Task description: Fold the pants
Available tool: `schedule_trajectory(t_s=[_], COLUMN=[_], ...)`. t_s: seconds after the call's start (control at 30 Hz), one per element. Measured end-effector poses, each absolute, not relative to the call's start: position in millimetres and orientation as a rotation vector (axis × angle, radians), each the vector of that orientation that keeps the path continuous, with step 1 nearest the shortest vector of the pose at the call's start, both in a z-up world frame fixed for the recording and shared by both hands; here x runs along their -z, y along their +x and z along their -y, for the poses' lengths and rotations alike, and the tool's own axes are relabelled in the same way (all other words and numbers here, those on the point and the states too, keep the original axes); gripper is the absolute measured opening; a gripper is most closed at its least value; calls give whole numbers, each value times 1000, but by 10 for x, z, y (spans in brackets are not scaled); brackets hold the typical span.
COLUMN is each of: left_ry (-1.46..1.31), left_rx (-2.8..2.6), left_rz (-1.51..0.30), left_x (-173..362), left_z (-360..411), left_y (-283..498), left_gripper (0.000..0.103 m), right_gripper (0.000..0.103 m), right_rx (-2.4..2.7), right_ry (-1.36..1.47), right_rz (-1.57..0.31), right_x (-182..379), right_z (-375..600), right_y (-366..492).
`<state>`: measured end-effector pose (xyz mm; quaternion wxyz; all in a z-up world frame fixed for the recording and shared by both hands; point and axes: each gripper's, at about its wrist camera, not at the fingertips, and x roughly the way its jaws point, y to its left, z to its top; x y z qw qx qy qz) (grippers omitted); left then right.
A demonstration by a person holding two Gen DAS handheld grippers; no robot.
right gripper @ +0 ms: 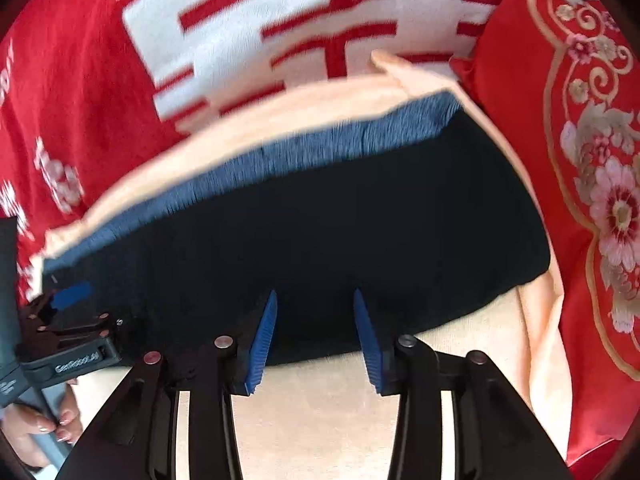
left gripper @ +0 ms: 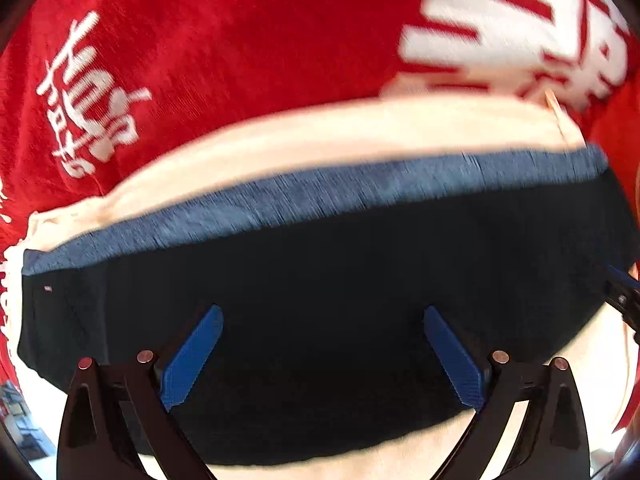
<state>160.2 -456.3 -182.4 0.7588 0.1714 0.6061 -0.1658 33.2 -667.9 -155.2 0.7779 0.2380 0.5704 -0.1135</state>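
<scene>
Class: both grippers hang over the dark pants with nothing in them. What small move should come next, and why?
Probably lower the left gripper and right gripper onto the near edge of the pants and pinch it. Both are open and hold nothing, and the pants lie flat in a wide bundle on a cream cloth, apparently with one more fold to make.

The pants (left gripper: 340, 320) are matt dark cloth with a ribbed, heathered blue knit waistband (left gripper: 320, 196), lying on pale smooth fabric (right gripper: 320, 432) over a fuzzy red blanket (left gripper: 200, 60), while both tongs' ridged blue pads (right gripper: 262, 344) look like rough plastic.
</scene>
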Motion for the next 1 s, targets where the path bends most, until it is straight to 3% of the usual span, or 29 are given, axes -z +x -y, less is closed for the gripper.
schedule_trajectory(t_s=[0.4, 0.57, 0.73, 1.0], left_ry=[298, 315, 316, 291], left_rx=[262, 271, 271, 278], left_rz=[-1307, -1299, -1298, -1298], left_x=[2058, 2057, 2076, 2173], left_z=[4526, 4535, 4568, 4384], left_y=[2092, 1992, 1838, 1834], left_gripper=[101, 101, 102, 102], right_gripper=[44, 39, 41, 44], right_rx=[369, 423, 431, 397], right_ry=[498, 506, 444, 639], right_rz=[-1193, -1170, -1183, -1178], right_x=[1790, 1828, 1773, 1599], right_z=[7437, 7649, 7546, 7468], right_y=[1095, 1091, 1067, 739])
